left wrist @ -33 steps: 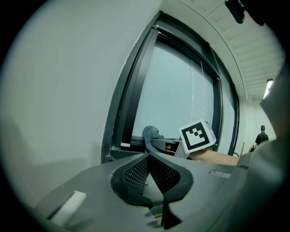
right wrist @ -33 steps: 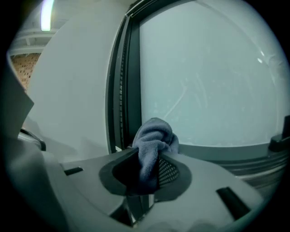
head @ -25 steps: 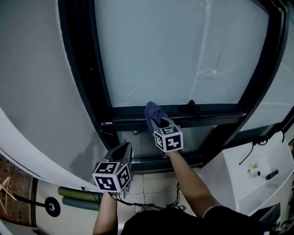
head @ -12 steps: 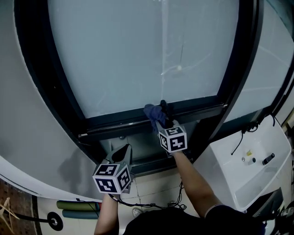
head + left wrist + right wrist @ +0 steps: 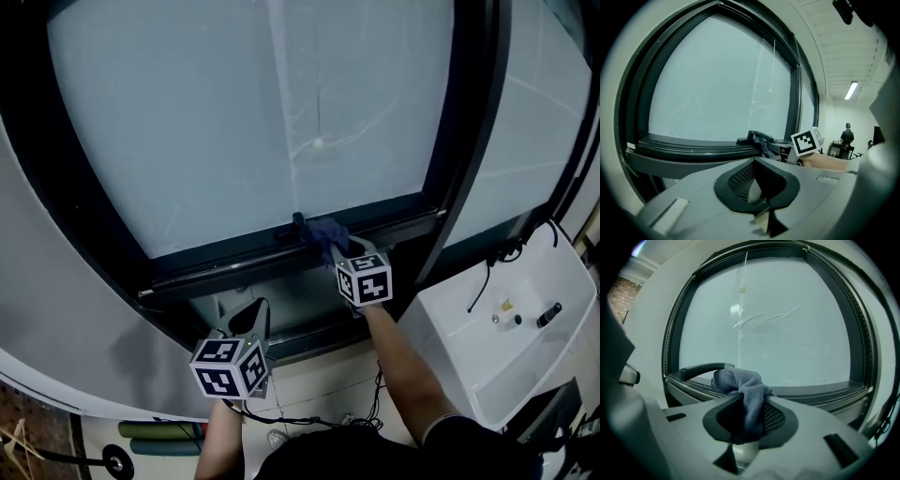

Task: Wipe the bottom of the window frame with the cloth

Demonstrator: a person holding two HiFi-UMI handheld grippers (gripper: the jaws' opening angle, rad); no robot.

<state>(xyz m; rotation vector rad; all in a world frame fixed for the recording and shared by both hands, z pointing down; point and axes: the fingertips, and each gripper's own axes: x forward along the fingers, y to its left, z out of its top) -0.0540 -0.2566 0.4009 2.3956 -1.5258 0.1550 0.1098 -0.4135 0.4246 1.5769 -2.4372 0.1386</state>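
Against the bottom of the dark metal window frame (image 5: 216,260), at twelve o'clock, my right gripper (image 5: 342,251) clamps the crumpled blue cloth (image 5: 324,232) for wiping; my left gripper (image 5: 251,317) hangs closed, empty.

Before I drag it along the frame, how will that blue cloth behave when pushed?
Probably floppy: the cloth bunches and droops in the right gripper. Likely light, since a pinch holds it. May snag on the window handle beside it.
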